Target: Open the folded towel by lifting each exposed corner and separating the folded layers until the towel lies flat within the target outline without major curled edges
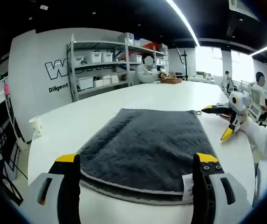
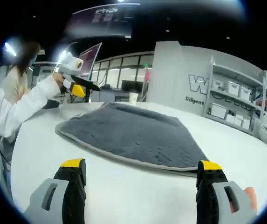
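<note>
Both tools wide open, empty: left tool [image 1: 138,163] straddles towel [image 1: 145,144] edge, right tool [image 2: 141,169] short of it. Risk: grabbing both layers, dragging towel along desk [image 1: 100,109].

Your left hand-held gripper [image 1: 136,161] has its jaws spread wide, one on each side of the near edge of the folded grey towel [image 1: 145,142], apart from it. The towel lies on the white worktop [image 1: 124,98], a white label [image 1: 188,183] at its near right corner. Your right hand-held gripper [image 1: 220,123] rests beside the towel's far right corner. A paper cup [image 1: 36,126] stands at the worktop's left edge.
</note>
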